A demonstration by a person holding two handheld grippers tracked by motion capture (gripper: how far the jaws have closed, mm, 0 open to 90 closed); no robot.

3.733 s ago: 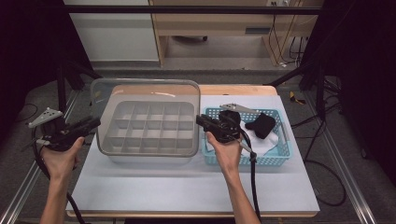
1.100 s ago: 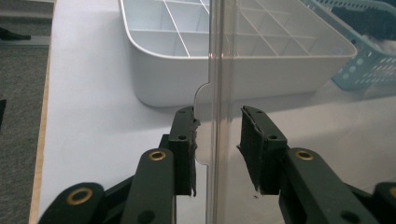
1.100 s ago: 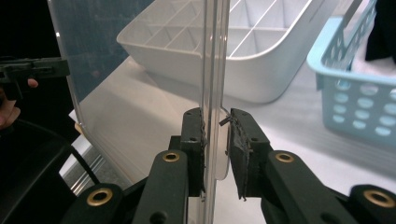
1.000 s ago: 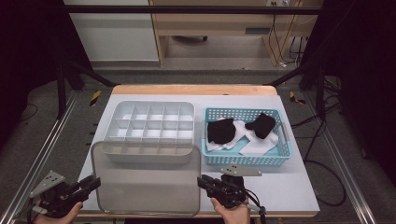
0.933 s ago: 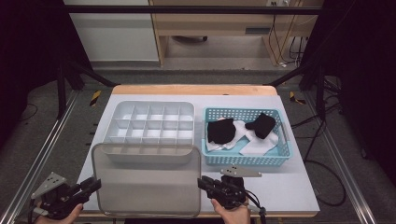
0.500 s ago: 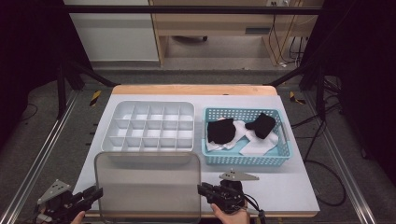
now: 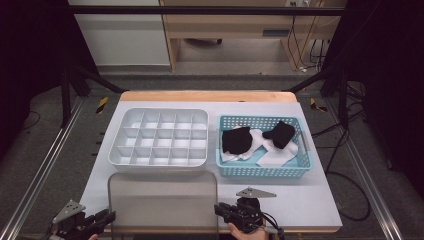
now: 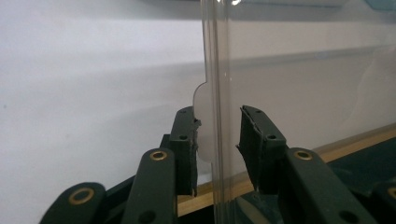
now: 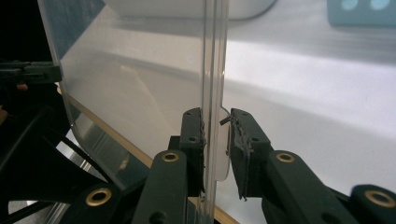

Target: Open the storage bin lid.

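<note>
A clear plastic lid (image 7: 162,200) lies flat at the table's front edge, between my two grippers. My left gripper (image 7: 107,217) is at its left rim. In the left gripper view the jaws (image 8: 218,135) straddle the lid's rim (image 8: 217,70) with a gap on the right side, so it is open. At the lid's right rim is my right gripper (image 7: 218,209). Its jaws (image 9: 215,135) press on the rim of the lid (image 9: 140,79). The white divided organizer box (image 7: 157,164) stands uncovered behind the lid.
A blue basket (image 7: 260,171) to the right of the organizer holds two black socks (image 7: 236,140) and white cloths (image 7: 275,155). The white table (image 7: 295,200) has bare room at the front right. A floor rail and cables run on both sides.
The lid came off the organizer and moved toward me to the table's front edge with both grippers. Over the last half second it slid slightly nearer.
</note>
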